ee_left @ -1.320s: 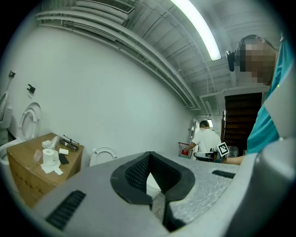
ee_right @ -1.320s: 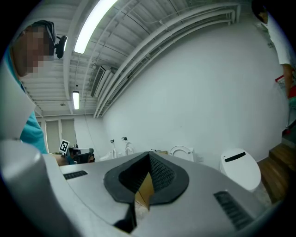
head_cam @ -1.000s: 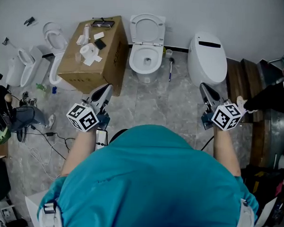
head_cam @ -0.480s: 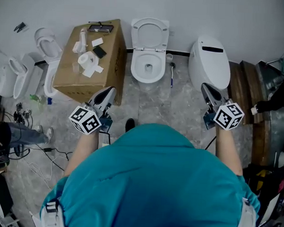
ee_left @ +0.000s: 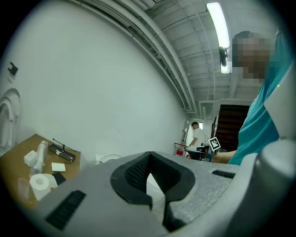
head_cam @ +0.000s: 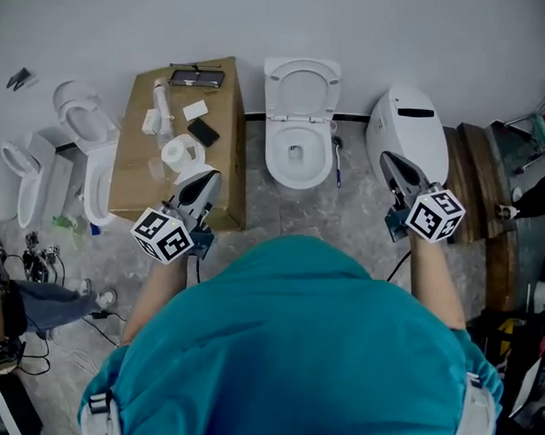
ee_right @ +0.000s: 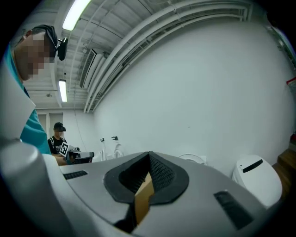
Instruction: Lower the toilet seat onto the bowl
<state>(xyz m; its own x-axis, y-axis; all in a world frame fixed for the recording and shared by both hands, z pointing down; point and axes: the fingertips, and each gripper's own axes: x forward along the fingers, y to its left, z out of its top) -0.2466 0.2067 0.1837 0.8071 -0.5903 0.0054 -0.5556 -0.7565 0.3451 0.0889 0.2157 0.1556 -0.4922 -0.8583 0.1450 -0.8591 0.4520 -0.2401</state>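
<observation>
A white toilet (head_cam: pixel 297 159) stands against the back wall, its seat and lid (head_cam: pixel 302 85) raised upright. My left gripper (head_cam: pixel 205 178) is held in the air to the bowl's lower left, well short of it, shut and holding nothing. My right gripper (head_cam: pixel 389 161) is held off to the bowl's right, over the neighbouring toilet, also shut and holding nothing. In the left gripper view the left gripper's (ee_left: pixel 156 203) tips meet, and the raised lid (ee_left: pixel 107 159) shows beyond them. In the right gripper view the same lid (ee_right: pixel 192 159) stands ahead of the shut right gripper (ee_right: pixel 138 210).
A cardboard box (head_cam: pixel 224 138) left of the toilet carries a paper roll (head_cam: pixel 178 151) and small items. A closed white toilet (head_cam: pixel 408 128) stands to the right, a brush (head_cam: pixel 337 163) between them. More toilets (head_cam: pixel 76 122) stand far left, wooden steps (head_cam: pixel 477 180) far right, cables (head_cam: pixel 36 274) on the floor.
The toilet and box have slid down and rightward in the head view and look nearer. Both grippers stay shut and held up as before.
</observation>
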